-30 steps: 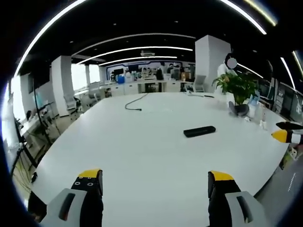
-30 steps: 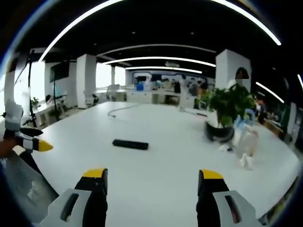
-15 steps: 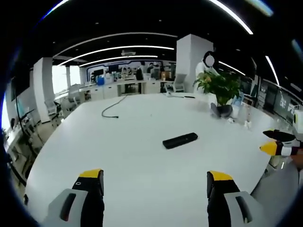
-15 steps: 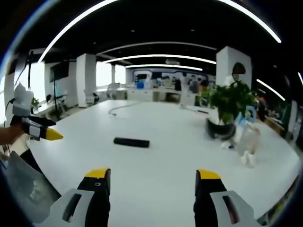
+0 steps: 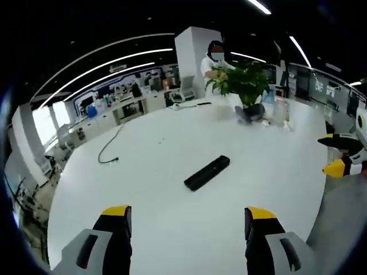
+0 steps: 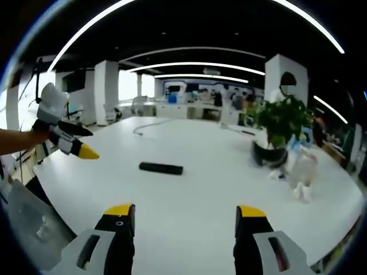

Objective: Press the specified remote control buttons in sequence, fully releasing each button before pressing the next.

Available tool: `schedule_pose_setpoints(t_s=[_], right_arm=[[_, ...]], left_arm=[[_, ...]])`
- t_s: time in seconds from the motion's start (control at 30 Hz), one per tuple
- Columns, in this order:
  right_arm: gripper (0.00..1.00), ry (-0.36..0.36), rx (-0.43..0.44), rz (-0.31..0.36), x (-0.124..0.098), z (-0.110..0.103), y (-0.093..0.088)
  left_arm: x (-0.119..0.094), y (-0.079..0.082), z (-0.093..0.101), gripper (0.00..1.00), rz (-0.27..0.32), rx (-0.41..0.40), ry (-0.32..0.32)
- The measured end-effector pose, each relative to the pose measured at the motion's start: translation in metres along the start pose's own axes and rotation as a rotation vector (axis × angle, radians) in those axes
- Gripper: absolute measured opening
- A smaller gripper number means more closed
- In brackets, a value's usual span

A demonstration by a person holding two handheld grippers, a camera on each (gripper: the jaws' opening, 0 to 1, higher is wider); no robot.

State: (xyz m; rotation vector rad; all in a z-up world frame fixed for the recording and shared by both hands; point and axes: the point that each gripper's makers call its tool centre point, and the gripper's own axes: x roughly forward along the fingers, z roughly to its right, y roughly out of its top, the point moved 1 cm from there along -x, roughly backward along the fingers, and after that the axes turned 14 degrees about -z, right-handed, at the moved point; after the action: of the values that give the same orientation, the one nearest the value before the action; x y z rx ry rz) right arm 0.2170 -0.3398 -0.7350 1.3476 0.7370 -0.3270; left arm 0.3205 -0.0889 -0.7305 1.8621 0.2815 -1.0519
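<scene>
A black remote control [image 5: 207, 172] lies flat on the big white table [image 5: 155, 172], a little ahead of my left gripper [image 5: 188, 214], whose yellow-tipped jaws stand open above the table with nothing between them. In the right gripper view the remote control [image 6: 161, 168] lies left of centre, well ahead of my right gripper [image 6: 185, 211], open and holding nothing. The right gripper's yellow tips [image 5: 339, 154] enter the left gripper view at the right edge. The left gripper [image 6: 71, 140], held by a hand, hangs at the left of the right gripper view.
A potted green plant [image 6: 278, 129] stands at the table's far right with a clear bottle [image 6: 301, 171] and small items beside it. A black cable [image 5: 108, 149] lies across the far side. A person [image 5: 213, 60] stands behind the plant. Office desks and chairs lie beyond.
The left gripper view has swung and tilted; the remote now lies nearer and more central. In the right gripper view the left gripper has risen and moved inward over the table.
</scene>
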Motion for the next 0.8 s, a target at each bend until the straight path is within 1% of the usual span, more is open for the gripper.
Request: schedule_pose_setpoints(t_s=[0.03,0.07,0.1,0.13,0.17,0.3,0.4,0.43,0.5,0.53,0.63,0.7,0.8], right_arm=[[0.69,-0.001,0.002,0.001,0.000,0.000,0.000],[0.68,-0.002,0.004,0.002,0.000,0.001,0.000],[0.67,-0.005,0.010,0.007,-0.002,0.002,0.001],[0.66,-0.009,0.017,0.015,-0.003,0.004,0.002],[0.66,-0.013,0.025,0.024,-0.004,0.005,0.003],[0.64,-0.010,0.036,0.022,-0.004,0.006,0.002],[0.63,-0.005,0.035,0.030,-0.004,0.005,0.003],[0.62,-0.003,0.035,0.029,-0.004,0.005,0.003],[0.61,0.006,0.035,0.021,-0.003,0.003,0.002],[0.61,0.008,0.035,0.022,-0.003,0.003,0.003],[0.60,0.011,0.038,0.023,-0.003,0.003,0.003],[0.60,0.018,0.043,0.011,-0.001,0.003,0.002],[0.58,0.024,0.049,0.003,0.000,0.002,0.000]], left_arm=[[0.004,0.004,0.001,0.83,-0.007,0.038,0.005],[0.008,0.004,0.003,0.83,-0.019,0.055,-0.002],[0.013,0.006,0.006,0.83,-0.035,0.077,-0.023],[0.017,0.008,0.006,0.83,-0.044,0.075,-0.021],[0.021,0.011,0.008,0.82,-0.047,0.089,-0.029],[0.037,0.019,0.011,0.79,-0.074,0.148,-0.037],[0.047,0.025,0.012,0.78,-0.093,0.176,-0.047],[0.050,0.026,0.012,0.76,-0.100,0.185,-0.049],[0.057,0.028,0.012,0.73,-0.120,0.219,-0.053],[0.062,0.030,0.012,0.72,-0.132,0.250,-0.055],[0.071,0.033,0.013,0.69,-0.157,0.295,-0.065],[0.080,0.037,0.013,0.66,-0.166,0.324,-0.074],[0.095,0.039,0.012,0.65,-0.203,0.359,-0.091]])
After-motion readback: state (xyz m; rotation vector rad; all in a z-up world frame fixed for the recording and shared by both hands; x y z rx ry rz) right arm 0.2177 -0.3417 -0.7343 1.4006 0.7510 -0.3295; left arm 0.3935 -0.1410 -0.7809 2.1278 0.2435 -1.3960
